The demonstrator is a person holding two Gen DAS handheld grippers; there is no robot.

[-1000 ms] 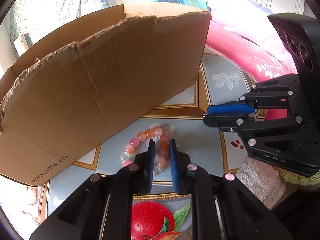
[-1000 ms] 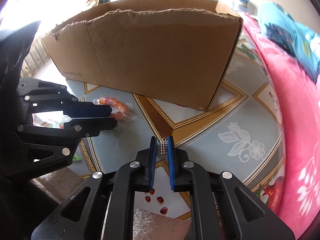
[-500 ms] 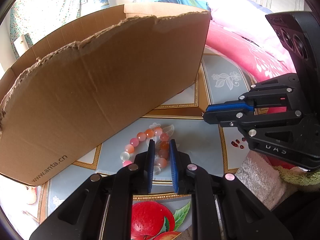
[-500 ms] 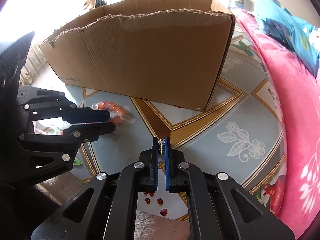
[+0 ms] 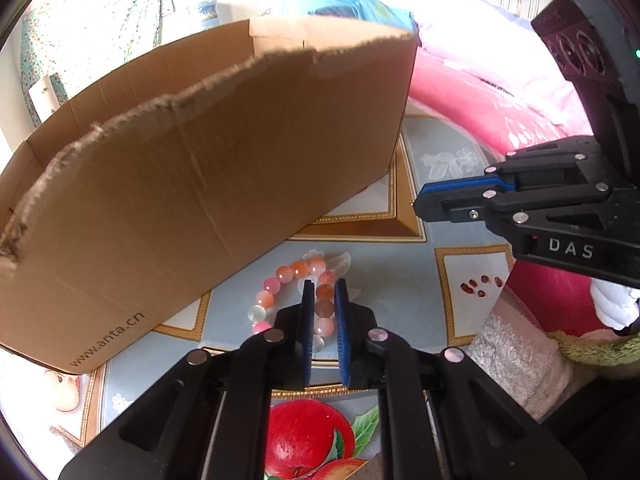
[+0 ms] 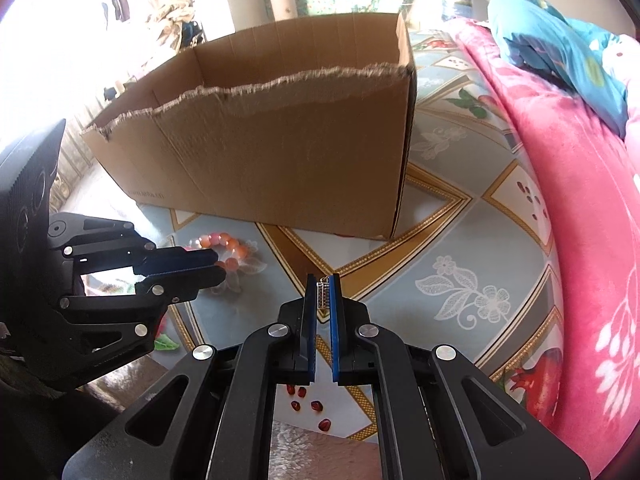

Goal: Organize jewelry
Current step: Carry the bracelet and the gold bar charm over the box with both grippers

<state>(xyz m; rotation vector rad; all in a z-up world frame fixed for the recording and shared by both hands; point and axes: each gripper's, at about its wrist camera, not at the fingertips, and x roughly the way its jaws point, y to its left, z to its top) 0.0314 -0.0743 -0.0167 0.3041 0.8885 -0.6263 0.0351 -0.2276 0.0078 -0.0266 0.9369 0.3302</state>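
Jewelry lies and hangs in two places on a patterned surface printed with flowers and fruit (image 6: 460, 248). A beaded bracelet (image 5: 316, 300) of pink, orange and clear beads rests flat on that surface just in front of a torn-edged cardboard box (image 5: 208, 184), near the box's front wall. The left tool (image 5: 323, 292) points down at the bracelet with its blue pads (image 5: 307, 320) on either side of the near run of beads; its jaws have just been closing and now pinch those beads. In the right wrist view the same tool (image 6: 216, 268) shows from the side, its tips over the bracelet (image 6: 226, 246).

The right tool (image 6: 323, 292) stands clear of the surface to the right of the bracelet, its pads pressed nearly together on a small silver-coloured piece of jewelry (image 6: 322, 294) held at the tips, too small to identify further. From the left wrist view this tool (image 5: 420, 204) hangs above the surface beside the box's right corner. A pink blanket (image 6: 592, 208) lies along the right edge of the scene.
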